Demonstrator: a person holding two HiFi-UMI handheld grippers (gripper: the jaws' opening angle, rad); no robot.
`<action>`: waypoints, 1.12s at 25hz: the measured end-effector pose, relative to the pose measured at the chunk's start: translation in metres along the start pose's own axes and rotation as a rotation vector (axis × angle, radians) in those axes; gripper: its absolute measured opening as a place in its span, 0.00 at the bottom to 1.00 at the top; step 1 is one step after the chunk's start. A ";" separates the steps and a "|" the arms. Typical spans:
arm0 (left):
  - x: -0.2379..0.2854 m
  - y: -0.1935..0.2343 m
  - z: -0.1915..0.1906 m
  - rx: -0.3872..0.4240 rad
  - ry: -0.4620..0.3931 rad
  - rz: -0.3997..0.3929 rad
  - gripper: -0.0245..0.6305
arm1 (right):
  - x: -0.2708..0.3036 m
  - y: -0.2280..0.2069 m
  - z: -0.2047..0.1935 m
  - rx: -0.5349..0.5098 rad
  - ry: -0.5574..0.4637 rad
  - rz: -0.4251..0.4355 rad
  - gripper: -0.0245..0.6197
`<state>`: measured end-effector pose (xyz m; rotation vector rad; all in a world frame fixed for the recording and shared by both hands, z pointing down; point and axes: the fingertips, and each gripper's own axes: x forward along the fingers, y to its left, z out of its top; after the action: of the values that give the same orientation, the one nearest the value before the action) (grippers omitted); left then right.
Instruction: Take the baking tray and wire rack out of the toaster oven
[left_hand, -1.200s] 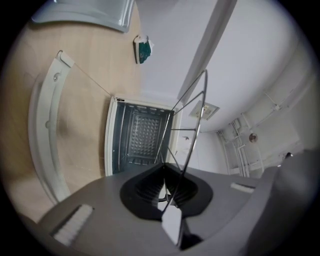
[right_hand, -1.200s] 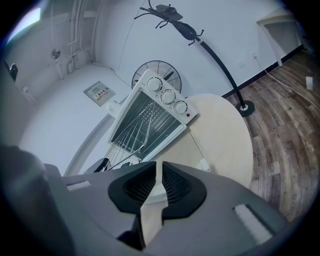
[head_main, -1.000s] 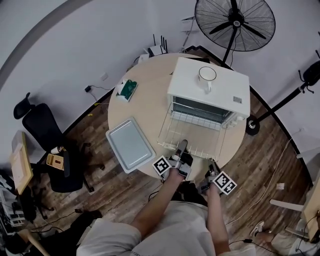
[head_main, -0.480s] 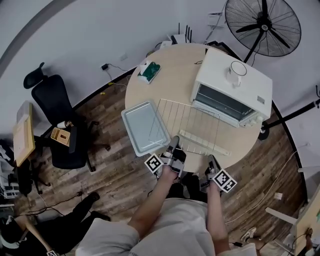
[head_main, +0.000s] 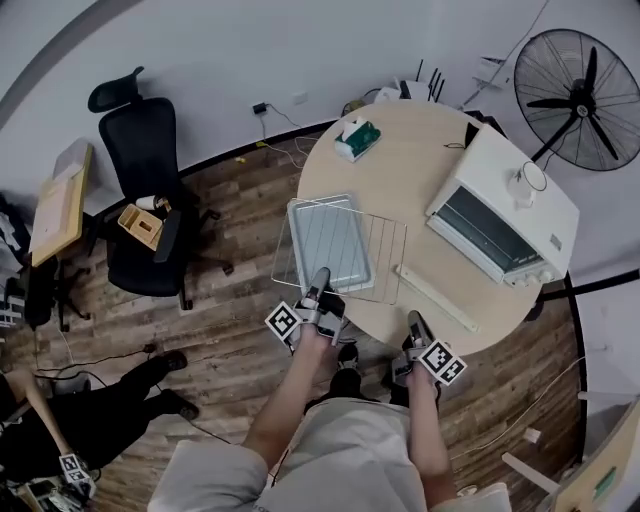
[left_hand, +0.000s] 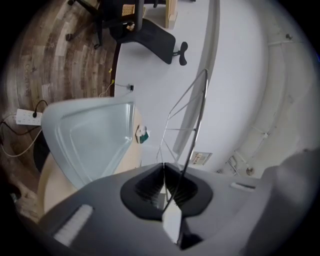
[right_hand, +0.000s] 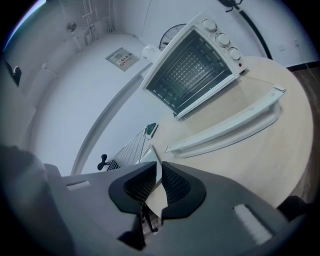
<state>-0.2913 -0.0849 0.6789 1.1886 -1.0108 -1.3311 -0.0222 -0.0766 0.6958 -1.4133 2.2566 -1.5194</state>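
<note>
So the left gripper is clamped tight on the near edge of the wire rack, which is out of the toaster oven and sits over the baking tray on the round table, left side poking past the table edge. Right gripper has its jaws together on nothing, hanging by the near edge below the oven's dropped door.

The round wooden counter carries a white toaster oven at its right edge, a baking tray at its near-left edge and a green-and-white box at its far-left edge.
</note>
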 end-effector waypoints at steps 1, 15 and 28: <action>-0.005 0.004 0.012 0.008 -0.009 0.014 0.12 | 0.004 0.007 -0.007 -0.020 0.027 0.011 0.09; -0.018 0.042 0.090 0.046 0.094 0.180 0.13 | 0.013 0.018 -0.027 -0.072 0.109 0.023 0.09; 0.002 0.061 0.126 0.625 0.330 0.482 0.13 | 0.012 0.003 -0.021 -0.069 0.108 -0.004 0.09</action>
<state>-0.4058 -0.0995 0.7576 1.4352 -1.4022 -0.4235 -0.0413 -0.0706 0.7089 -1.3860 2.3918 -1.5706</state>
